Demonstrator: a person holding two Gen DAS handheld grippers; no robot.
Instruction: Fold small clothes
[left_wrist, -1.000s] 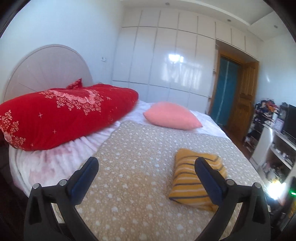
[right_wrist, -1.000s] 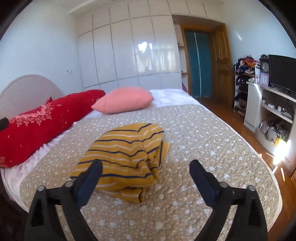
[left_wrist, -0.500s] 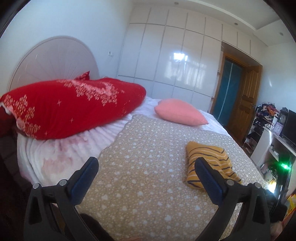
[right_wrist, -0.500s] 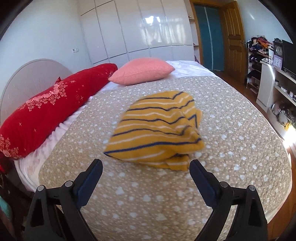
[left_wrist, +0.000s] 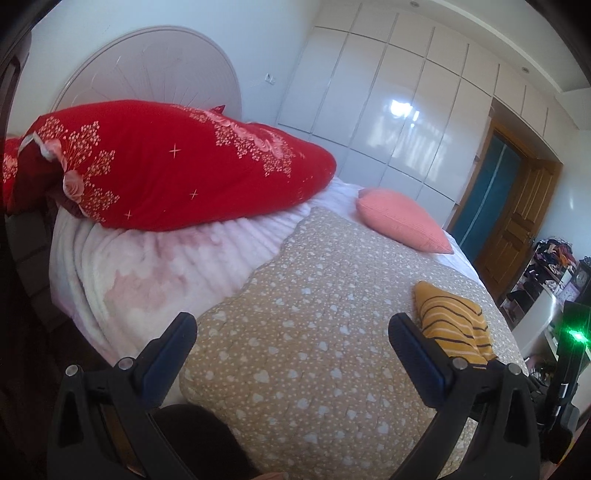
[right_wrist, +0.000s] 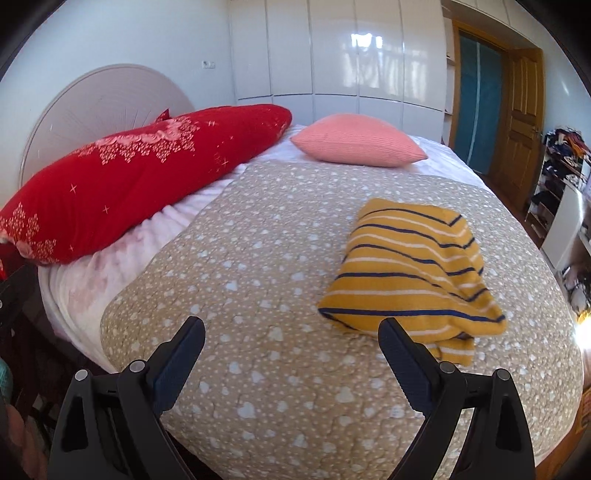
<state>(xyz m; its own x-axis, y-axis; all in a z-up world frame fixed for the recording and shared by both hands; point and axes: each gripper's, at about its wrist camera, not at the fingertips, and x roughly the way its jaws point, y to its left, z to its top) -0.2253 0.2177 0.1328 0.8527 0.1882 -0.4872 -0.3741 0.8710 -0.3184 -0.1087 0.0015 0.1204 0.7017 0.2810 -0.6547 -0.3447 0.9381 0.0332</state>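
Note:
A yellow garment with dark blue and white stripes lies folded on the beige heart-print quilt, right of centre in the right wrist view. In the left wrist view the garment sits at the far right, partly behind my right finger. My left gripper is open and empty above the quilt's near edge. My right gripper is open and empty, just left of and nearer than the garment, not touching it.
A long red floral pillow lies along the headboard side. A pink cushion sits at the far end of the bed. White wardrobe, wooden door and cluttered shelves stand beyond. A dark object shows between the left fingers.
Both grippers have pulled back and to the left, away from the garment. The garment now sits smaller and further right in both views. Both stay open.

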